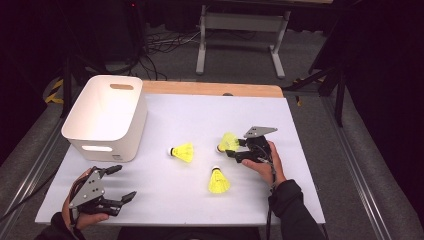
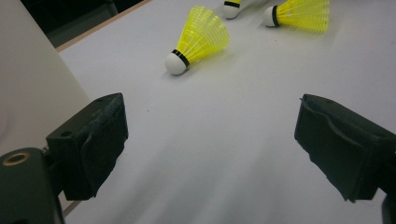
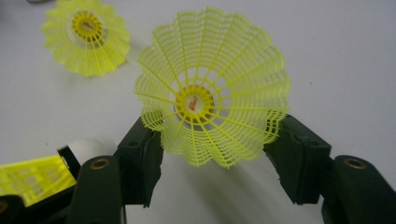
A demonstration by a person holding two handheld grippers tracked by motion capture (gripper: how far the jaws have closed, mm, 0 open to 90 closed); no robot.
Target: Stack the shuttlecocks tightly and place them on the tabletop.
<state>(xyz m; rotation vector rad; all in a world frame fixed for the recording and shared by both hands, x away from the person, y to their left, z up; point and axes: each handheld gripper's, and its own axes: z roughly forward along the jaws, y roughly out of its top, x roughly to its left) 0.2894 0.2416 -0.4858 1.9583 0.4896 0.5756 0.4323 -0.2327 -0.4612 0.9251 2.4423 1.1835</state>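
Three yellow shuttlecocks lie on the white bench, and I judge the job to be gathering them into the white bin (image 1: 107,117) that stands at the far left corner, open side up, handy for dropping things in from above. My right gripper (image 1: 235,149) is at the rightmost shuttlecock (image 3: 212,91), which lies on its side with its skirt opening toward me, so I come at it from behind the skirt and can pinch the wide, springy rim. My right jaws stand one on each side of that skirt, touching or nearly touching its edges; the mesh looks hardly squeezed, so I would call them closing rather than clamped, and I cannot tell for sure whether they already hold it. The shuttlecock seems to rest on the bench, not lifted. A second shuttlecock (image 1: 183,152) lies on its side in the middle of the bench, cork pointing toward the bin, and a third (image 1: 218,181) sits nearer to me, cork pointing away. My left gripper (image 1: 120,184) waits low at the near left corner, just in front of the bin, its jaws spread wide and holding nothing, aimed across the bare surface toward the middle shuttlecock, well apart from it.
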